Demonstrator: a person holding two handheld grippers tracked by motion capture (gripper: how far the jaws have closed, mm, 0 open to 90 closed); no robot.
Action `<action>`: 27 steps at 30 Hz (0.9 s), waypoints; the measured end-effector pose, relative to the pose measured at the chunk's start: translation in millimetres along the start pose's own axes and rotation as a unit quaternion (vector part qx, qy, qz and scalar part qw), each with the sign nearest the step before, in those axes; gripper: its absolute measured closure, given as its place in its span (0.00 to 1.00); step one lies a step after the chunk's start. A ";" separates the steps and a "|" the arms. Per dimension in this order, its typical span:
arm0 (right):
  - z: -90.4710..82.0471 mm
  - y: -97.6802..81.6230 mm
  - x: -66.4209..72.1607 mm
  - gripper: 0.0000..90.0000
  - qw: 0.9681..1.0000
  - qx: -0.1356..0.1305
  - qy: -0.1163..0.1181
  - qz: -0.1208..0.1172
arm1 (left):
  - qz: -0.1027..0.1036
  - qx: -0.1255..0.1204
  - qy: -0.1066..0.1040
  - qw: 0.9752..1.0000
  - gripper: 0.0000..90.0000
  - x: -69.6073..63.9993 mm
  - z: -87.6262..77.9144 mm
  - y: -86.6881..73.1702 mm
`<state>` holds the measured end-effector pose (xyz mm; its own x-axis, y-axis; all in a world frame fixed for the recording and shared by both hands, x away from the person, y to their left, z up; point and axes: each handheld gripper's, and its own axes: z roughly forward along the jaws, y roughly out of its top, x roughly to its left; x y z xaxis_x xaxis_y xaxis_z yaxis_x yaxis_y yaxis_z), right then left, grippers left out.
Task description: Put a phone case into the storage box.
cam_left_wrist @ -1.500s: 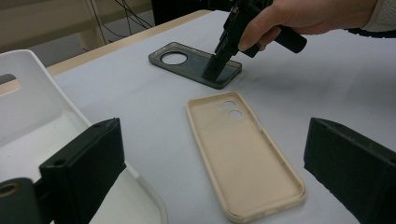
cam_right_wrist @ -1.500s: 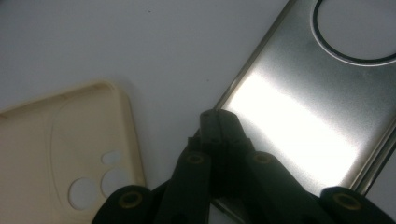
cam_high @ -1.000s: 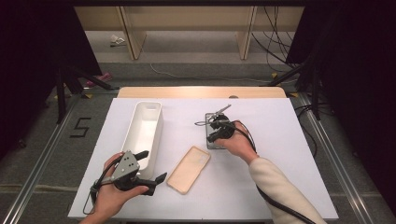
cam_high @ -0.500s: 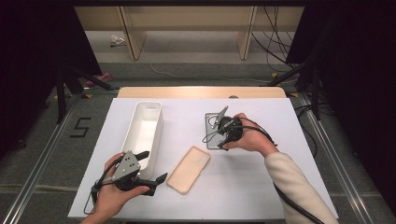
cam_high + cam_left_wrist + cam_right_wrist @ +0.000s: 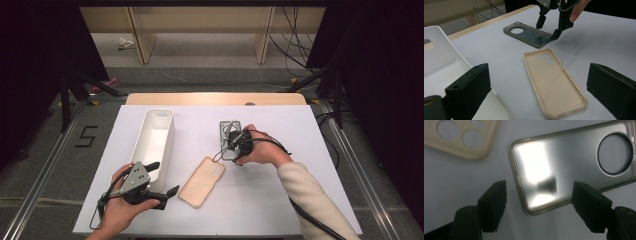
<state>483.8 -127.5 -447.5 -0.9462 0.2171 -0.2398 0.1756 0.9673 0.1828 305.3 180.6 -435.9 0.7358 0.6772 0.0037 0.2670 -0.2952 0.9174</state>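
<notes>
A translucent grey phone case (image 5: 228,131) lies flat, inside up, on the white table right of centre. My right gripper (image 5: 230,146) hovers over its near end, pointing down. Its jaws have just been opening and now stand wide. In the right gripper view the grey case (image 5: 564,165) has one corner below the gap of my right gripper (image 5: 540,205), and the pads do not touch it. A beige phone case (image 5: 202,181) lies inside up at the centre front. My left gripper (image 5: 164,177) rests open at the front left, facing the beige case (image 5: 554,85).
A long white bin (image 5: 156,140) stands left of centre beside my left hand, its rim (image 5: 439,57) close to the left jaw. The white table (image 5: 300,200) ends just in front of my left hand. Dark stands and cables ring the table.
My right gripper's jaws have opened wide over the grey case, which now lies flat and free. The right hand has shifted a little. The left gripper has kept still.
</notes>
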 end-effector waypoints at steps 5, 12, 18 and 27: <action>3.5 3.1 -0.5 0.33 1.000 0.008 -0.003 -0.004 | -0.001 0.000 0.001 1.000 0.05 0.3 -0.1 -0.1; 6.2 6.9 -0.9 0.35 1.000 0.014 -0.005 -0.022 | 0.000 0.000 0.000 1.000 0.05 0.0 0.1 0.0; 9.8 10.5 0.0 0.36 0.999 0.028 -0.010 -0.033 | 0.000 0.000 -0.001 1.000 0.05 0.1 0.0 0.0; 11.8 14.8 1.0 0.37 0.998 0.042 -0.015 -0.045 | 0.001 -0.001 -0.001 1.000 0.05 -0.2 0.1 0.1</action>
<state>488.6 -111.5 -456.3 -0.9507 0.1323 -0.2804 0.1147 0.9903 0.0785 305.3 180.4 -435.8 0.7373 0.6756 0.0043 0.2653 -0.2953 0.9178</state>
